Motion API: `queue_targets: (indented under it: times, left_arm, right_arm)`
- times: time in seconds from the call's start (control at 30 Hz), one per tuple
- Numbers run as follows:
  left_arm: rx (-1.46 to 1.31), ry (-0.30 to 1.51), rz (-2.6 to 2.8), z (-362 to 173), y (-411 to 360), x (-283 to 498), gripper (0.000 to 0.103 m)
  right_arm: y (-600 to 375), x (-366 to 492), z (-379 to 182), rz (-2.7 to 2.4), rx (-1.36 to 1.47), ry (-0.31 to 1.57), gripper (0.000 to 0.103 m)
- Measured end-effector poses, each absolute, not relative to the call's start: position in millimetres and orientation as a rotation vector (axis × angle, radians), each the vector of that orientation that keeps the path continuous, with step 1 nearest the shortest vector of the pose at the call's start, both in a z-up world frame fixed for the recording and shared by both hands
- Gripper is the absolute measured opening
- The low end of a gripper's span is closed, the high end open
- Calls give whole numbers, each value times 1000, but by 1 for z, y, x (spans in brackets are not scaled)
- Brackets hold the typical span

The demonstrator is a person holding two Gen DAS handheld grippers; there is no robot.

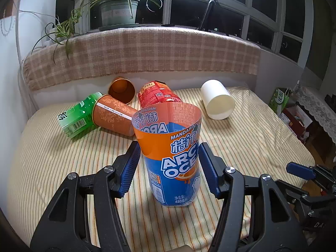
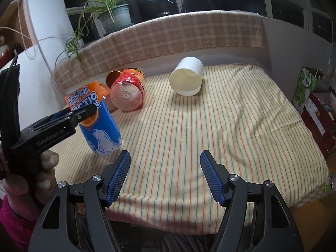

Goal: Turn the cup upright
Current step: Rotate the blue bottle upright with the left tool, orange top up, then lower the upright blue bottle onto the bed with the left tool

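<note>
- While the orange-and-blue cup (image 1: pixel 174 153) stands mouth-up between the blue pads, the left claw (image 1: pixel 169 164) frames its middle; the pads sit right against its sides, though I cannot tell whether they actually press on it.
- From the right wrist view the cup (image 2: pixel 98 121) looks tilted, and I cannot tell whether its base touches the striped sheet (image 2: pixel 220 130) on the bed.
- The right claw (image 2: pixel 164 175) hangs over the near edge of the bed with its pads wide apart and nothing between them.
- Behind the cup lie a red cup (image 1: pixel 158 96), a brown patterned cup (image 1: pixel 113 115), a copper-coloured cup (image 1: pixel 121 90) and a green one (image 1: pixel 78 115), all on their sides and bunched together.
- A white cup (image 1: pixel 217 99) lies on its side, well apart to the right.
- A potted plant (image 1: pixel 117 10) stands on the sill above a checked blanket (image 1: pixel 142 56).
</note>
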State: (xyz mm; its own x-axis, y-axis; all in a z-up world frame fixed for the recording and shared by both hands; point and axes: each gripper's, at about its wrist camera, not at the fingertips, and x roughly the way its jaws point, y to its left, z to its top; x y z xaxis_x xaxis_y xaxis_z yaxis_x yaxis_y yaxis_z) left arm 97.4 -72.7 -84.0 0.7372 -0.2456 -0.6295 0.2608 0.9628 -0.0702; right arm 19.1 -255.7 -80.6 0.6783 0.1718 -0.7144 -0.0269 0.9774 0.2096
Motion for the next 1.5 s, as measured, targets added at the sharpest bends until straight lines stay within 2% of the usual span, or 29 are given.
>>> queue_targets:
  times: [1.13,1.23,1.27,1.3,1.37,1.5]
  left_arm:
    - [38,693,-360,-87,-79,75,61]
    - [29,713,-382,-88,-80,76,66]
    - [33,711,-382,-88,-80,75,69]
    - [36,711,-382,-88,-81,74,76]
    - [31,710,-389,-87,-81,73,81]
    - [34,714,-401,-86,-81,69,83]
  right_arm:
    - [-252,19,-78,115,193,818,68]
    - [-253,17,-78,112,194,816,68]
    - [-254,17,-78,113,194,816,68]
    - [-254,17,-78,113,193,814,68]
    - [-255,17,-77,113,192,811,68]
    - [-256,15,-75,113,192,803,68]
